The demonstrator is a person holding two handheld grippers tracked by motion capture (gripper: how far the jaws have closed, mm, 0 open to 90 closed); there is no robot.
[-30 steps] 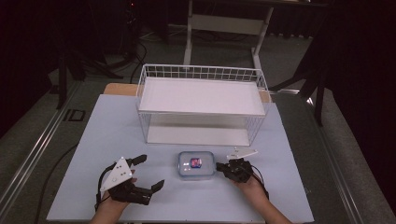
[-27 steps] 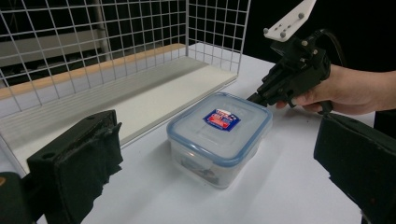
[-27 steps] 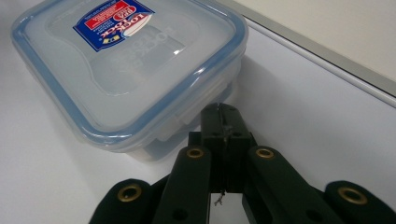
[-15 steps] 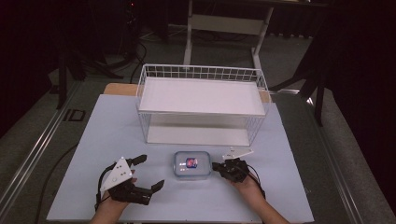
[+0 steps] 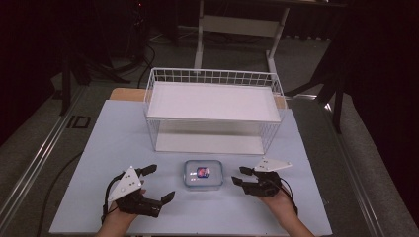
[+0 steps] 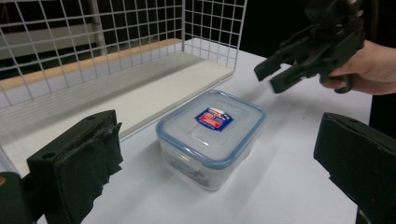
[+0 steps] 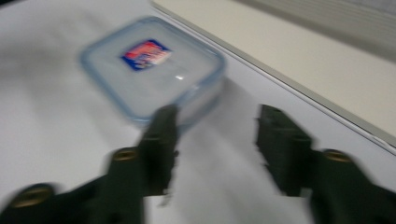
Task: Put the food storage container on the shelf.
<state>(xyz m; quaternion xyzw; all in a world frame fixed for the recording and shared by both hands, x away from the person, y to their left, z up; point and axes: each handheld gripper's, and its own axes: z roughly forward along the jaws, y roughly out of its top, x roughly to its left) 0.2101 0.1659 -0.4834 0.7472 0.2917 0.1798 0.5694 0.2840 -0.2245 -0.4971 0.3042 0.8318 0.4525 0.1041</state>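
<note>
Small lidded container resting flat on the pale worktop, near its front edge, between the two tools and just in front of the white wire basket. Squarish with rounded corners, clear plastic body, translucent lid edged in blue, with a red-and-blue label centred on top; clasp flap folded down on the side facing the left gripper view. Something dark faintly visible through the wall, too unclear to name. Lid on.

Left tool held low at the left front of the worktop, jaws spread wide, holding nothing, well apart from the container; grey three-cornered plate on top. In its own view, both black jaws framing the container from either side without touching it.

Right tool just beside the container's right side, held in a hand, jaws parted to a moderate gap and empty, tips close to the container but apart from it in the high view. In the right gripper view, blurred, one jaw overlapping the container's near corner; contact there impossible to tell.

Basket standing farther back, open-topped, with a flat white panel on its upper level.
</note>
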